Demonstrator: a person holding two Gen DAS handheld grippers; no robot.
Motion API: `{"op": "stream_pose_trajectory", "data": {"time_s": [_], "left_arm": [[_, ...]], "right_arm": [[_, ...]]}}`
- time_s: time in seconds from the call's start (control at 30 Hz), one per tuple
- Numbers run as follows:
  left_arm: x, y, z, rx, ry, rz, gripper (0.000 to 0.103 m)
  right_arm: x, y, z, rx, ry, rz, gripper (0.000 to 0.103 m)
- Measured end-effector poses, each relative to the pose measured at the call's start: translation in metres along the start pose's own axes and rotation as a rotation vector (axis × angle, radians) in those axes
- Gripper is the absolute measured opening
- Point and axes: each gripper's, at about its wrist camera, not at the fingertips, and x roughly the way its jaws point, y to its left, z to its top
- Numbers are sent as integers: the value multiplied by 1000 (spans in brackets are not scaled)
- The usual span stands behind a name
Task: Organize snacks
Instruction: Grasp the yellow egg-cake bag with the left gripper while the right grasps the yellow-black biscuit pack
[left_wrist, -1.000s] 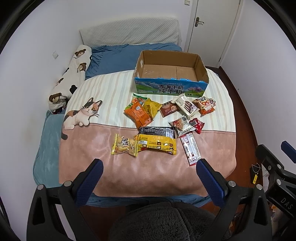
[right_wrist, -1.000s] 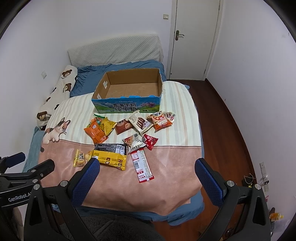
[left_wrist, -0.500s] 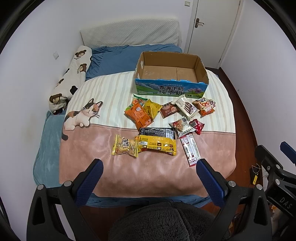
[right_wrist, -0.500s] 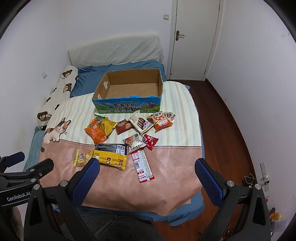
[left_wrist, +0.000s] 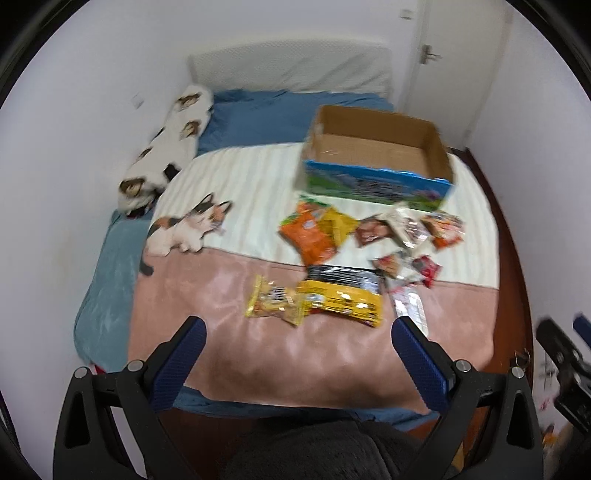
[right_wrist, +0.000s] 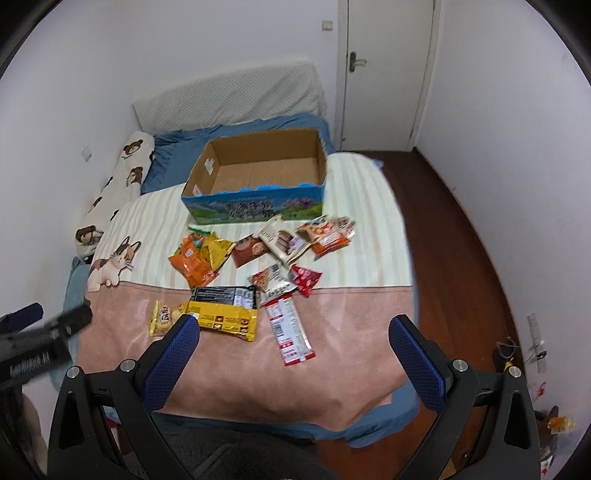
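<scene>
Several snack packets lie scattered on the bed in front of an open, empty cardboard box (left_wrist: 376, 162) (right_wrist: 258, 173). Nearest are a yellow packet (left_wrist: 341, 301) (right_wrist: 225, 319), a small yellow bag (left_wrist: 273, 301) (right_wrist: 162, 317) and a red-and-white bar (right_wrist: 290, 330). Orange bags (left_wrist: 308, 240) (right_wrist: 192, 260) lie further back. My left gripper (left_wrist: 297, 360) is open and empty above the bed's near edge. My right gripper (right_wrist: 293, 360) is open and empty, also short of the snacks.
A pink and striped blanket (right_wrist: 351, 236) with a cat picture (left_wrist: 184, 230) covers the bed. A bear-print bolster (left_wrist: 166, 147) lies along the left wall. Wooden floor (right_wrist: 454, 229) and a white door (right_wrist: 388, 70) are to the right. A dark fuzzy lap (left_wrist: 317, 450) is below.
Both grippers have moved forward and down toward the snacks. The left view has swung left and is blurred by motion. Both stay open and empty.
</scene>
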Motion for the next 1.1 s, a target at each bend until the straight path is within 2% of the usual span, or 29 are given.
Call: {"op": "stream_pose_trajectory", "data": {"time_s": [0.13, 0.27, 0.4, 0.53, 0.67, 0.8, 0.97, 1.1], "left_arm": [[41, 35, 10, -93, 48, 43, 103], [91, 58, 11, -109, 130, 82, 103], [142, 71, 3, -90, 208, 124, 103], [197, 79, -13, -86, 312, 142, 103], [242, 100, -31, -219, 429, 81, 103], [268, 121, -44, -406, 495, -11, 103], [291, 142, -51, -655, 552, -209, 103], [317, 145, -49, -794, 611, -336, 103]], "right_arm": [[46, 2, 1, 12, 76, 39, 103], [111, 24, 9, -75, 151, 84, 103], [186, 67, 15, -282, 242, 141, 103], [272, 129, 14, -578, 380, 183, 103], [330, 183, -6, -889, 443, 170, 103], [382, 218, -28, -1089, 553, 172, 103], [415, 235, -41, -1201, 643, 185, 103], [429, 242, -41, -1153, 660, 181, 103]]}}
